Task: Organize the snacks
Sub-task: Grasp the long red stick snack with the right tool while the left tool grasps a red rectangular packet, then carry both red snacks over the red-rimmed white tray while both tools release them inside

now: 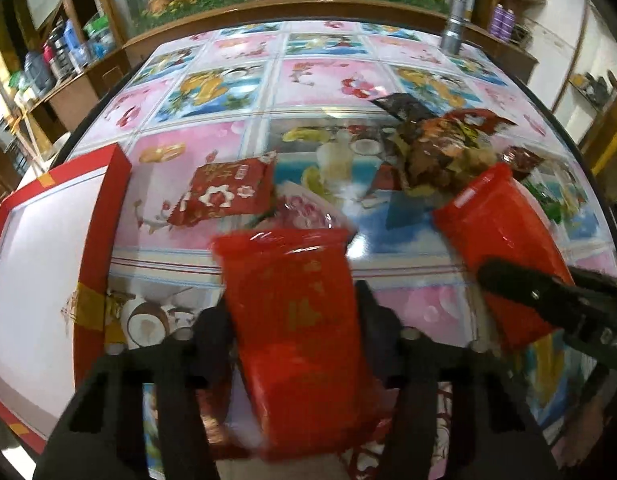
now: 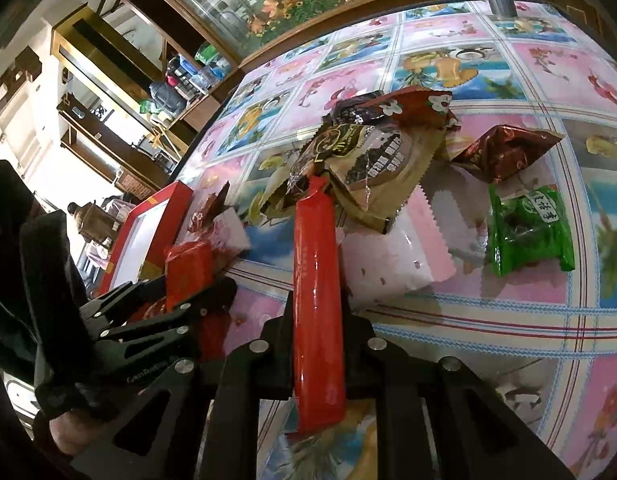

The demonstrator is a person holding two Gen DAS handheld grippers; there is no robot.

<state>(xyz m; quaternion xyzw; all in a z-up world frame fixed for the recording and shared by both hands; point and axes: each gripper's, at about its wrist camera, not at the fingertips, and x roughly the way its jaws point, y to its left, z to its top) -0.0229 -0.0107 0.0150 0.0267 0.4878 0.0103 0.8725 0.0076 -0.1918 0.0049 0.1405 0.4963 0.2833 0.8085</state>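
Both grippers loaded. Left gripper (image 1: pixel 294 316) clamped on a red packet (image 1: pixel 292 320), fingers (image 1: pixel 212 332) pressed to its sides, packet held clear of the tabletop (image 1: pixel 212 240). Right gripper (image 2: pixel 318 332) clamped on a second red packet (image 2: pixel 316 300), seen edge-on in the right wrist view, fingers (image 2: pixel 278 344) narrow against it.

Red box (image 1: pixel 40 264) with pale interior at 9 o'clock in the left view, open, nothing visible inside. Loose snacks still out: patterned red pack (image 1: pixel 224 192) at 11 o'clock, heap of brown packs (image 2: pixel 368 152) at 12 o'clock in the right view, green pack (image 2: pixel 528 232) at 2 o'clock, pink-white pack (image 2: pixel 388 256) just beyond the right fingers.

Step in hand, by judgement: carry of two matching packets, likely toward the box. Task barely begun. Next move calls for swinging left toward 9 o'clock, clearing the box rim, lowering flat, then releasing one at a time to avoid collision between grippers.
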